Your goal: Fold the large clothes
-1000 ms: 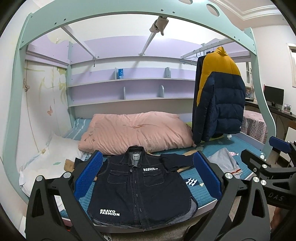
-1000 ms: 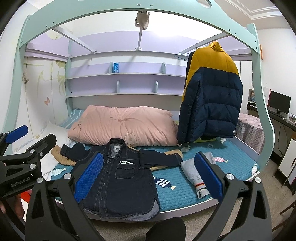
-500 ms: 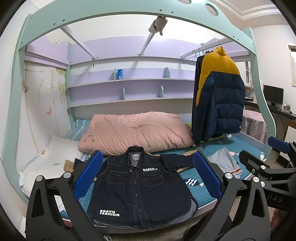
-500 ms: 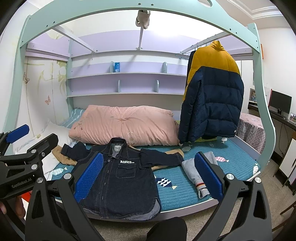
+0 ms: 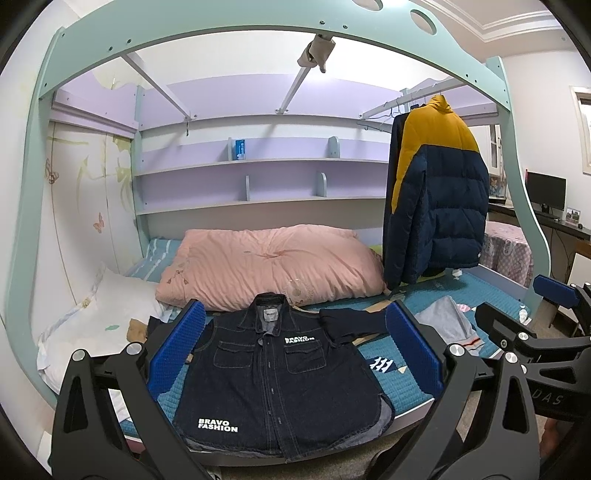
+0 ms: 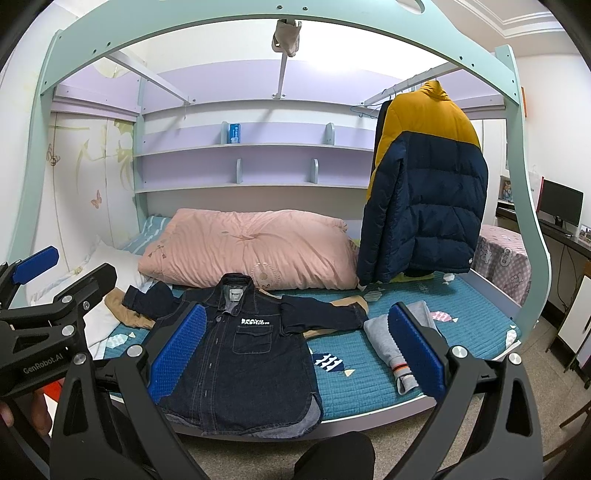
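A dark denim jacket (image 5: 273, 384) (image 6: 243, 354) with white "BRAVO FASHION" lettering lies flat and face up on the teal bed cover (image 5: 395, 384) (image 6: 469, 325), collar toward the pillow and both sleeves spread sideways. Its hem hangs at the bed's front edge. My left gripper (image 5: 295, 354) stands open in front of the bed, empty, its blue pads framing the jacket. My right gripper (image 6: 295, 350) is open and empty too, a little further right. Each gripper shows at the edge of the other's view.
A pink quilt (image 5: 273, 266) lies behind the jacket. A grey garment (image 6: 399, 339) lies right of it and a tan cloth (image 6: 125, 310) under its left sleeve. A navy and yellow puffer coat (image 6: 424, 184) hangs from a rail at the right. The mint bunk frame (image 5: 258, 33) arches overhead.
Both grippers have drifted slightly, so the jacket sits a touch higher in each view. Nothing on the bed has moved and both stay open.
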### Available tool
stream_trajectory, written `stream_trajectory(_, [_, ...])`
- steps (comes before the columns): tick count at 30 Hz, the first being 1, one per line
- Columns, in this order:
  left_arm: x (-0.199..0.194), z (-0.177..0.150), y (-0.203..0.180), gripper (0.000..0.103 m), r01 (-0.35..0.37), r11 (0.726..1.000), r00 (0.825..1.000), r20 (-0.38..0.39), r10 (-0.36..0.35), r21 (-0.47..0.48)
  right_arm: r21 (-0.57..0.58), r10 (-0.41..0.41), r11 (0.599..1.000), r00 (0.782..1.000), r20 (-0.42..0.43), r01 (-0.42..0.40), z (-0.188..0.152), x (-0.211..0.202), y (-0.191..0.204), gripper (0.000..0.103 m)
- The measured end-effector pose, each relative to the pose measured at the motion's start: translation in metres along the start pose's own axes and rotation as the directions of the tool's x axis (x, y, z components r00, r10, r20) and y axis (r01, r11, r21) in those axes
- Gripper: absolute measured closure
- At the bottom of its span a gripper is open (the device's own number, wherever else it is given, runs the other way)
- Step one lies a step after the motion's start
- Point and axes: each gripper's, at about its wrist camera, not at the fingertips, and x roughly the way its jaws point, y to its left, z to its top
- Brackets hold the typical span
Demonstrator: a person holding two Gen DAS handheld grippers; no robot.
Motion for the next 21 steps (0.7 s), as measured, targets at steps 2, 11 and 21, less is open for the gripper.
stream_trajectory(2, [-0.0001, 0.001, -0.0004, 0.005, -0.003, 1.0, 1.0, 0.001, 0.003, 0.001, -0.001, 0.003, 1.0, 1.0, -0.001, -0.003, -0.0003, 0.0013, -0.0003, 0.008])
stream_trajectory(11, [-0.0006, 0.0012, -0.0006, 0.005, -0.003, 1.0, 1.0, 0.002, 0.003, 0.001, -0.001, 0.004, 1.0, 1.0, -0.001, -0.004, -0.0003, 0.0012, -0.0003, 0.008])
stream_trajectory(21, [-0.0008, 0.0005, -0.0011, 0.005, -0.004, 1.0, 1.0, 0.002, 0.004, 0.001, 0.001, 0.004, 1.0, 1.0, -0.001, -0.004, -0.0004, 0.0008, -0.0007, 0.008])
